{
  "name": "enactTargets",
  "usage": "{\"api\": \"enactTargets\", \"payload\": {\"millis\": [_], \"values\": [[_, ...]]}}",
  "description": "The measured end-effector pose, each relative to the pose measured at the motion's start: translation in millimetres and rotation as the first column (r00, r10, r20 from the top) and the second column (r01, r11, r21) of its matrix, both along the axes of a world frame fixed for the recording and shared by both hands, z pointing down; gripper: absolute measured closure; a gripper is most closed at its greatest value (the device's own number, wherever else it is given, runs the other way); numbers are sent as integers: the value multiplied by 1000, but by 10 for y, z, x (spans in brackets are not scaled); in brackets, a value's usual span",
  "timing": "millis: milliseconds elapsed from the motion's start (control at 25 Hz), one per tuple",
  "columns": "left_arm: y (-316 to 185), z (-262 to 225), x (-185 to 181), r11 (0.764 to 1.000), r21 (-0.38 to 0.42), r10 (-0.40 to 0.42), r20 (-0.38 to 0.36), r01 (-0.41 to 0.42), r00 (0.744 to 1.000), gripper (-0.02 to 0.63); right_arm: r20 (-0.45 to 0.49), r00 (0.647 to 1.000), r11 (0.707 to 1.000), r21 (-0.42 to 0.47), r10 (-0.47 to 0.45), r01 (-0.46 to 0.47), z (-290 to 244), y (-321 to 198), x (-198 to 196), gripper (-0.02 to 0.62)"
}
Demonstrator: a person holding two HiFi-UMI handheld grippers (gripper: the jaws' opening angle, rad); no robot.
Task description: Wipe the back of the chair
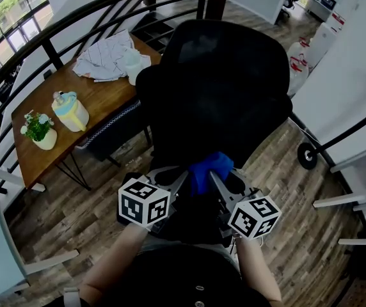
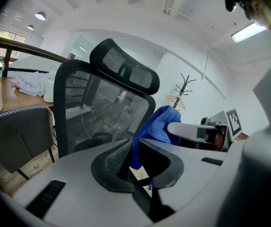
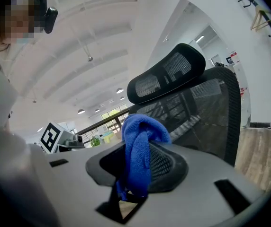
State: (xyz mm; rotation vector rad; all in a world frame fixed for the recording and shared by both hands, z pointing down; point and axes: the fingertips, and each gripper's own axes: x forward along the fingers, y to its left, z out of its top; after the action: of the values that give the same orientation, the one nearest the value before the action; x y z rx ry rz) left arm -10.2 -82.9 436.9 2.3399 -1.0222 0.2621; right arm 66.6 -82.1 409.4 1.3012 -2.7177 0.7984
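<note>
A black mesh office chair [image 1: 215, 88] stands right in front of me, its back [image 2: 102, 108] and headrest [image 3: 168, 77] turned toward me. A blue cloth [image 1: 207, 167] hangs bunched just before the lower part of the back. My left gripper [image 1: 182, 179] and right gripper [image 1: 216, 179] meet at the cloth from either side. In the left gripper view a strip of the cloth [image 2: 135, 145] runs down between the closed jaws. The right gripper view has the cloth [image 3: 140, 145] draped over and pinched in its jaws.
At the left stands a wooden table [image 1: 100, 98] with a yellow jug [image 1: 70, 110], a potted plant [image 1: 39, 130] and crumpled fabric [image 1: 106, 56]; a dark chair [image 1: 116, 130] is tucked under it. A curved black railing [image 1: 74, 18] runs behind. A wheeled stand [image 1: 308, 155] is at right.
</note>
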Motion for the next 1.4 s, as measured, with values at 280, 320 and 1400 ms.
{"api": "enactTargets", "payload": {"millis": [280,320,1400], "values": [[11,47,-44,1000,-9,12,13,-11,1000,555,4,1000,1000,0,1,-1,-12,-24,2,472],[15,50,-44,1000,-11,13,12,-13,1000,555,11,1000,1000,-4,0,0,-13,-23,-8,472],[101,-11,-32,998,19,56,-5,-56,998,555,17,1000,1000,-2,2,-2,6,20,-26,472]]}}
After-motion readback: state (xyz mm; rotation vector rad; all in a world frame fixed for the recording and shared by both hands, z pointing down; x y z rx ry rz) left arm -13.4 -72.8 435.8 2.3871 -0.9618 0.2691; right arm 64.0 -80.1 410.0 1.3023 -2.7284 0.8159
